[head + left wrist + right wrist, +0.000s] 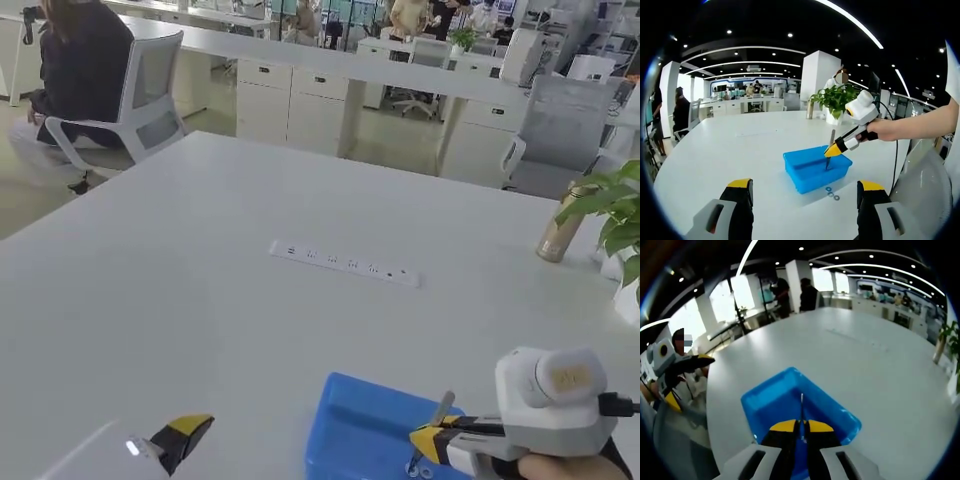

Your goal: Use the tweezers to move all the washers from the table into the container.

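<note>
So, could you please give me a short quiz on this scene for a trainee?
1. True or false: the right tongs are shut on the tweezers.
2. The tweezer tips hang over: A) the container, B) the power strip, C) the plant.
3. In the left gripper view, how many washers lie on the table beside the container?
Key: 1 true; 2 A; 3 two.
</note>
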A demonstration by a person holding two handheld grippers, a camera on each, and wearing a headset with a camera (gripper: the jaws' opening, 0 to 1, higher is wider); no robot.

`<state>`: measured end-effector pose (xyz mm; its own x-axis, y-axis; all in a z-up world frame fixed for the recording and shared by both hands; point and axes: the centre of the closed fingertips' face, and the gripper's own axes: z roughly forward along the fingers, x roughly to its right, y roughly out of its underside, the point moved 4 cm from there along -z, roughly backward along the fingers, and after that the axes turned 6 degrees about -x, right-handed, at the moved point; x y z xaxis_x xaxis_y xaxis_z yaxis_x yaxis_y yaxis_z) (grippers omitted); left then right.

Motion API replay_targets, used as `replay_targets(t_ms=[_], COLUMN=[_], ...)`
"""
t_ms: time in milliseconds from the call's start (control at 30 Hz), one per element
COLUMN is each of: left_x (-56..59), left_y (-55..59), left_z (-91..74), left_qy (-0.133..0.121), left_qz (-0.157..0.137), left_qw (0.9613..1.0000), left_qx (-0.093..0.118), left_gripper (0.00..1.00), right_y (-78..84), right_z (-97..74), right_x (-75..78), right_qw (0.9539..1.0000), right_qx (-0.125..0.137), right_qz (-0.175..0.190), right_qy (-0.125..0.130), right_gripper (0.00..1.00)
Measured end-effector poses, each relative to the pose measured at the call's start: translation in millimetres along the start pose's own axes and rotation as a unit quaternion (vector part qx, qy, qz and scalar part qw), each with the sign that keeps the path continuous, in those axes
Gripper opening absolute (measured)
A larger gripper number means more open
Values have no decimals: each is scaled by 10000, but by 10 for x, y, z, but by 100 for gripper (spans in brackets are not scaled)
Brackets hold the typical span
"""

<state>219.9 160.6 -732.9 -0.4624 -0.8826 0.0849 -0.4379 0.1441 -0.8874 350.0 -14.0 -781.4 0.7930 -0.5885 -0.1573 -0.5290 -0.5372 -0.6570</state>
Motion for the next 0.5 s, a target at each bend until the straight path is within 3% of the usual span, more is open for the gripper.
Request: replay_targets(t_ms=[500], left_x=[4], left_y=[11], left_z=[5], left_qy=[9], left_qz=[39], left_qw=[10000], left_qx=[-50], left_gripper=[86], right_y=[-41], right_z=[-69], right_x=[-77], right_qw=[9998], right_qx=[190], right_qz=[34], right_qy=[-41], right_gripper=[3])
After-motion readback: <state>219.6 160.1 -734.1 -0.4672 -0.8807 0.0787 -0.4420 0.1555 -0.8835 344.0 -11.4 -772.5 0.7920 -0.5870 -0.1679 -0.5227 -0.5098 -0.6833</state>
